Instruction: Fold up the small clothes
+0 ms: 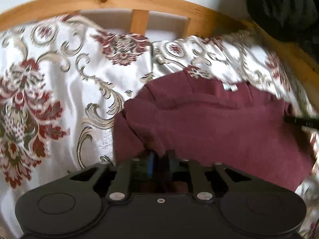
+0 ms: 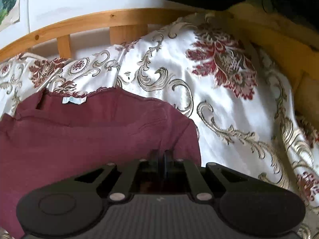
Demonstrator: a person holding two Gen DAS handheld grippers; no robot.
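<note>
Maroon fabric fills the lower right of our left wrist view: a small burgundy garment (image 1: pixel 209 123) lies on a white satin bedspread (image 1: pixel 65 91) printed with dark red flowers and grey-gold scrolls. Our left gripper (image 1: pixel 159 155) sits at the garment's near left edge, its two fingers drawn close together with a bunch of the maroon cloth pinched between them — a blue pad shows on the left finger. A pale label (image 1: pixel 230 87) sits near the garment's far edge, beside a lace-trimmed hem. At the right border a thin black finger of the other gripper (image 1: pixel 303 120) reaches onto the garment's right edge. Behind the bedspread runs a curved pine bed rail (image 1: pixel 123 2) with short upright slats, and a dark blurred mass (image 1: pixel 283 10) fills the top right corner.

From the right wrist view we see the same garment (image 2: pixel 83 135) spread over the lower left, its scalloped lace edge and label (image 2: pixel 74 100) toward the far side. Our right gripper (image 2: pixel 161 156) rests at the garment's near right corner, fingers pressed together on the cloth there. The bedspread (image 2: pixel 179 63) stretches to the right, rumpled into soft folds — the wooden rail (image 2: pixel 83 23) curves behind it against a white wall (image 2: pixel 65 0). Colourful pictures hang at the top left, too cropped to read.
</note>
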